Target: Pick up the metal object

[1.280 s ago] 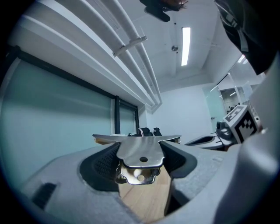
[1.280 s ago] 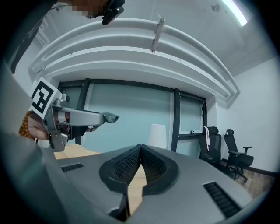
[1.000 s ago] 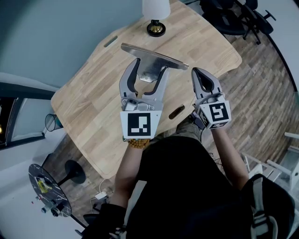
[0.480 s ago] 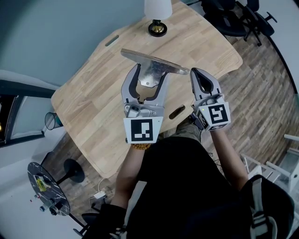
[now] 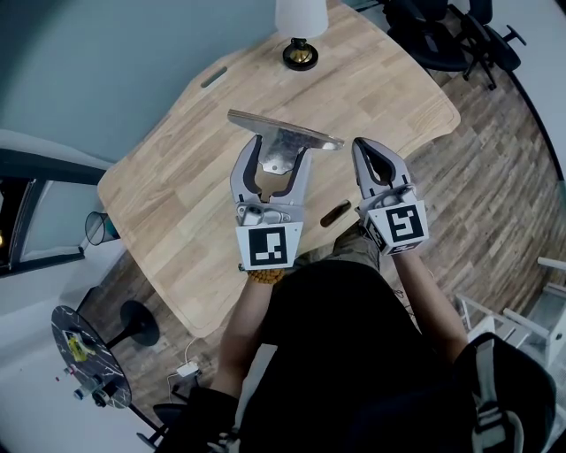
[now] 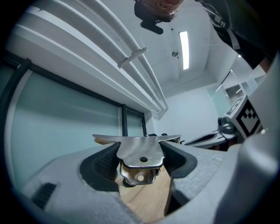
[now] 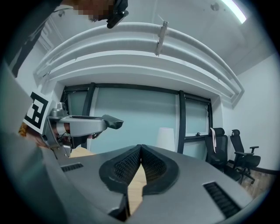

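Left tongs (image 5: 281, 147) clamp metal object (image 5: 285, 133) by its stem, edges hidden; long bar crosswise over tabletop (image 5: 177, 203). Right tongs (image 5: 363, 147) together, nothing between.

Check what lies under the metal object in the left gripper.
Only the wooden table shows beneath the metal object, which the left gripper clamps between its jaws. The patch of tabletop directly behind the object is covered from view.

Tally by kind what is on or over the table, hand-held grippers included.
Hand-held grippers: 2, left and right
Metal object: 1
Lamp: 1
Total: 4
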Available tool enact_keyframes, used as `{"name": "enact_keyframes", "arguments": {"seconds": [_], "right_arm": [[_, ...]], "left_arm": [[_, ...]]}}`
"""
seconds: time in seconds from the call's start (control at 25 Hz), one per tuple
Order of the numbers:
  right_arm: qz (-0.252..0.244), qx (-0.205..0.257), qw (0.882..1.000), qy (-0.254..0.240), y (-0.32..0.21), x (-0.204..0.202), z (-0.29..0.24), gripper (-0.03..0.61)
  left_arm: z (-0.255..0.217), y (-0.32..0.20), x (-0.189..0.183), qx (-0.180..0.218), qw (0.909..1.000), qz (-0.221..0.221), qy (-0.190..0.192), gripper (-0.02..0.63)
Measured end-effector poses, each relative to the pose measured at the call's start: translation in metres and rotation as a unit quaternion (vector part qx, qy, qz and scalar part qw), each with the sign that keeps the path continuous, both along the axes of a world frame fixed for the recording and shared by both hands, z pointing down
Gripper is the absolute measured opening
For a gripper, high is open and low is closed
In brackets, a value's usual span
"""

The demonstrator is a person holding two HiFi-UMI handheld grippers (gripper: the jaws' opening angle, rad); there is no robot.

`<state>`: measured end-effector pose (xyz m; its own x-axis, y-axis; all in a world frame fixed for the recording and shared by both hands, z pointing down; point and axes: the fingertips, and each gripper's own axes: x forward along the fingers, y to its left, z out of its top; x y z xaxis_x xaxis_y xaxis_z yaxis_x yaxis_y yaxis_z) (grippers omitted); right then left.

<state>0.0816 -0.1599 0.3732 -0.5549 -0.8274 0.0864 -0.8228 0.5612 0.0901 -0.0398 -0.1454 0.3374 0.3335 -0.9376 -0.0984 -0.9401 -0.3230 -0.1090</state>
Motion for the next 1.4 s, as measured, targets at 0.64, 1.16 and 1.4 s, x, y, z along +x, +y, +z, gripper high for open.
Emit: {"name": "enact_keyframes", "arguments": {"seconds": [0.64, 1.16, 1.4], "right_arm": [[-0.035, -0.009, 0.999, 0.001, 0.013, -0.029, 0.01, 0.005], [-0.036, -0.015, 0.999, 0.004, 0.021, -0.042, 0.02, 0.005], [-0.046, -0.017, 0.999, 0.007, 0.031, -0.058, 0.023, 0.005]], "left_arm": [[0.034, 0.003, -0.014, -0.029, 0.9989, -0.034, 0.018, 0.304], [0.052, 0.005, -0.022, -0.042, 0.998, -0.044, 0.016, 0.304], [0.052, 0.007, -0.028, -0.037, 0.9976, -0.056, 0.02, 0.304]]}}
